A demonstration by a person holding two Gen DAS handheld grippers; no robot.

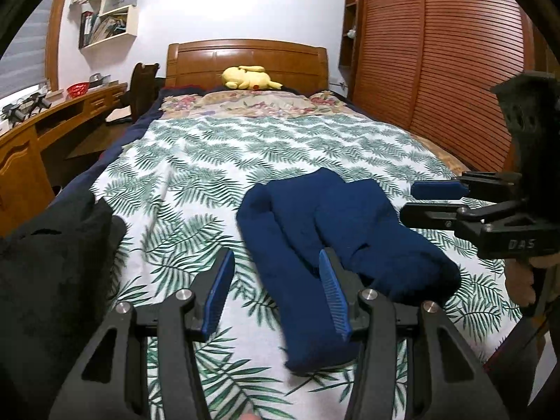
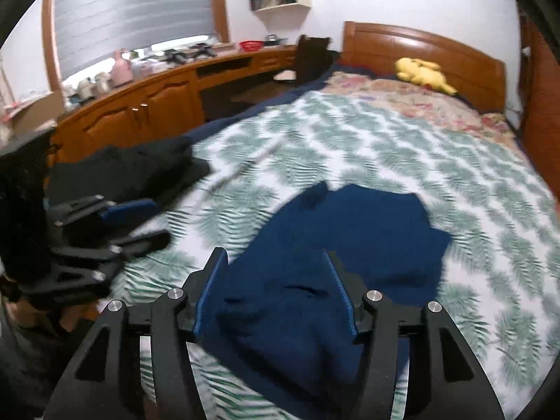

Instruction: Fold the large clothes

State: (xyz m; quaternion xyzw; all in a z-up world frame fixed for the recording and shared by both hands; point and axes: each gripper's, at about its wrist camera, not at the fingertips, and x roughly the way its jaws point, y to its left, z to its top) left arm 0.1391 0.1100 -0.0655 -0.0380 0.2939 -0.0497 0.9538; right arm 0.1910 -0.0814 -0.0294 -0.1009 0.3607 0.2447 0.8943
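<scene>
Navy garment (image 2: 336, 245) sprawls on the bed (image 1: 210, 161), long axis running away from us, right gripper (image 2: 276, 294) nearer, left gripper (image 1: 276, 297) alongside, our fingers all released.

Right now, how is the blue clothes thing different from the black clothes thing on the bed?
The blue garment lies in the middle of the bed, partly folded into long flaps; the black garment sits bunched at the bed's edge nearer the desk. The blue one lies under both open tongs; the black one lies off to the side. Both rest on the leaf-print bedspread.
</scene>
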